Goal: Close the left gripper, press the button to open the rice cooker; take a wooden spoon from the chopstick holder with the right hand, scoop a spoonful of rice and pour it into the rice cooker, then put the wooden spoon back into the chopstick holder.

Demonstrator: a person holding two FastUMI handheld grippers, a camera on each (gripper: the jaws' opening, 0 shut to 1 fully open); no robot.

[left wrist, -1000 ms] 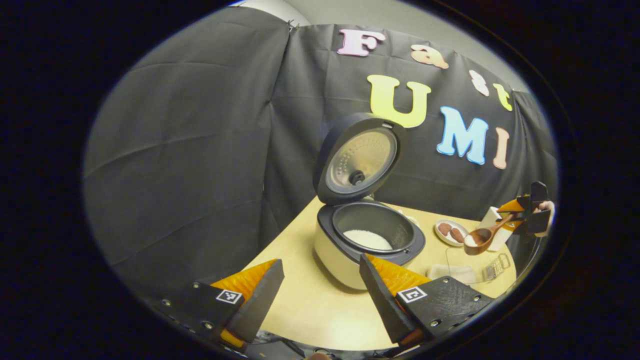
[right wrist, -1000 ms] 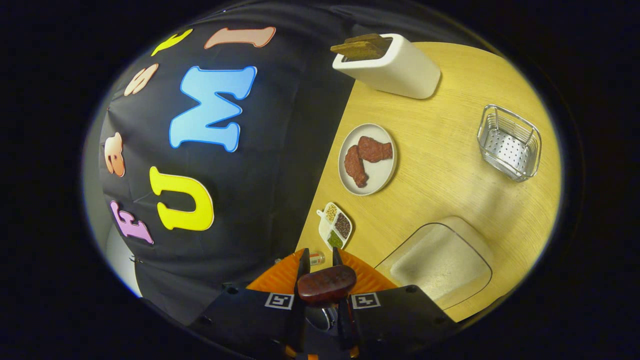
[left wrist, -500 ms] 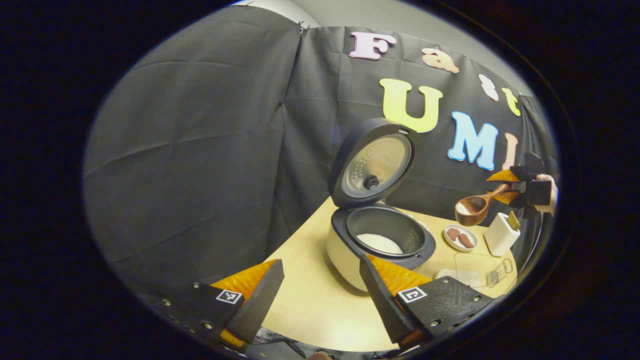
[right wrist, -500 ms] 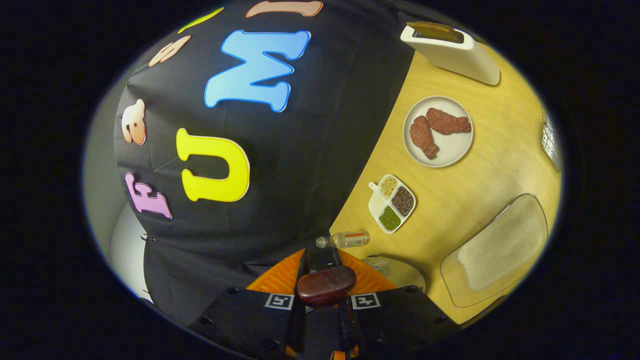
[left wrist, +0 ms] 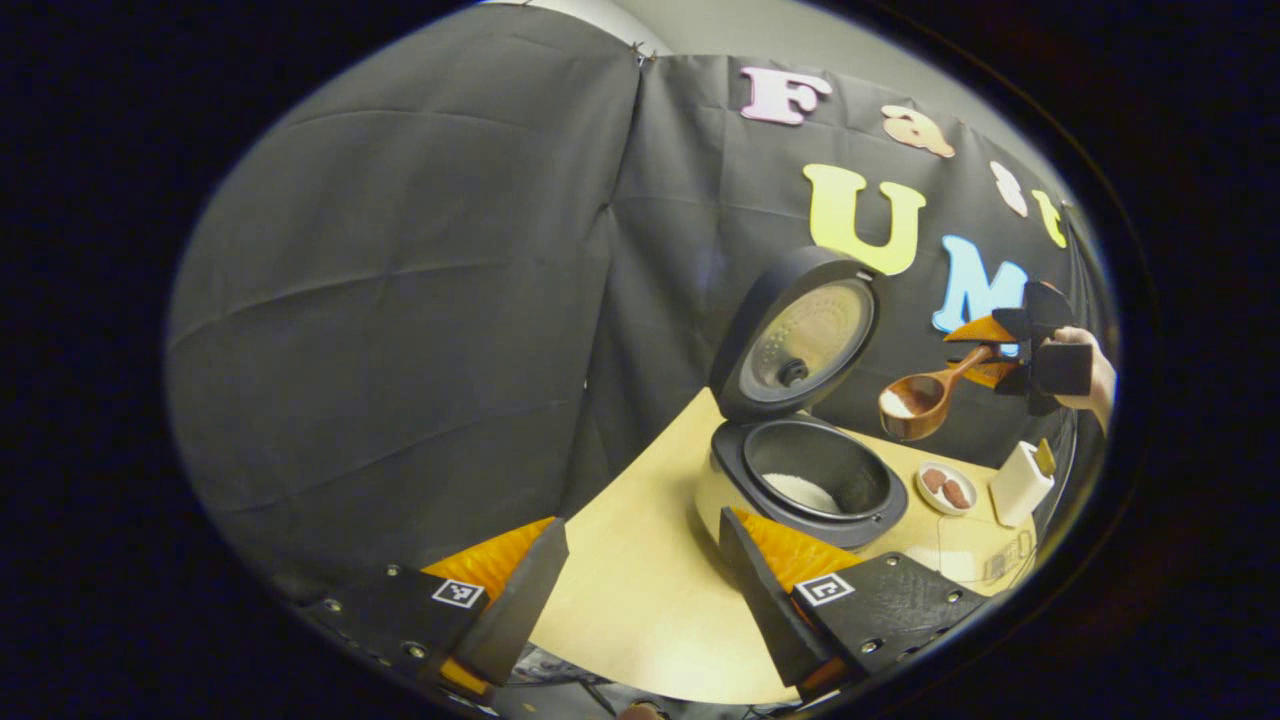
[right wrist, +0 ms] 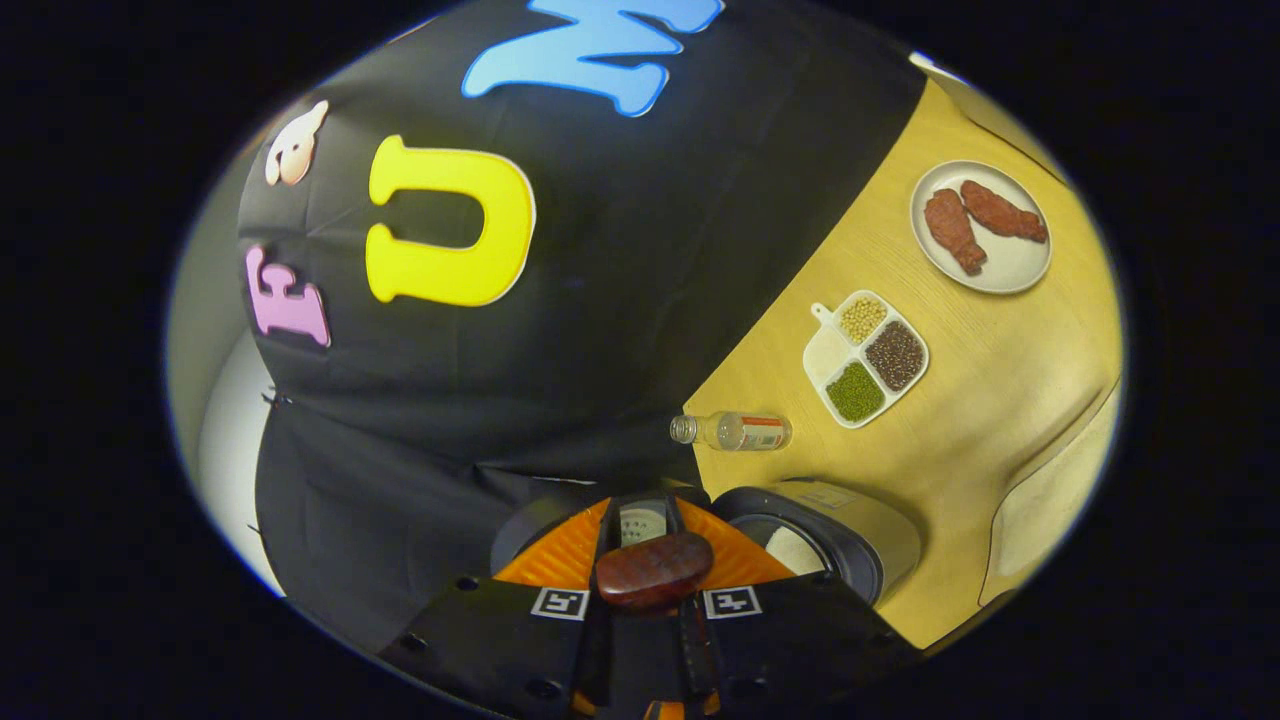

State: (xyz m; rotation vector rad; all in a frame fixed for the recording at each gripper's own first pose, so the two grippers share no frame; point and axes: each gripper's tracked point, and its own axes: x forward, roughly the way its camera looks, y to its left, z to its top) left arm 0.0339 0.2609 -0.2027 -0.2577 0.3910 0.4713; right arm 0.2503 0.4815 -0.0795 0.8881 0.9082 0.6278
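- The rice cooker (left wrist: 800,490) sits on the wooden table (left wrist: 640,620), and its lid (left wrist: 800,335) stands up, wide open.
- There is a small heap of white rice (left wrist: 800,492) at the bottom of the dark pot.
- In the left gripper view, the left gripper (left wrist: 640,585) has its two fingers spread far apart and holds nothing. The cooker is just past its right-hand finger.
- In that same view, the right gripper (left wrist: 985,352) is up in the air, to the right of the open lid. A hand (left wrist: 1090,375) holds it.
- Its two fingers squeeze the handle of the wooden spoon (left wrist: 920,400).
- The spoon's bowl hangs up high, just off the right side of the cooker and near the lid. It has a little white rice in it.
- In the right gripper view, the right gripper (right wrist: 645,540) pinches the dark end of the wooden spoon (right wrist: 652,570) between its fingers. The cooker (right wrist: 830,545) is right below it, a bit to the right.
- The white chopstick holder (left wrist: 1020,482) stands on the table, well off to the right of the cooker.
- A plate (right wrist: 985,265) with two brown pieces of food, a little tray (right wrist: 866,358) of beans and seeds, and a small bottle (right wrist: 732,431) lying on its side are on the table too.
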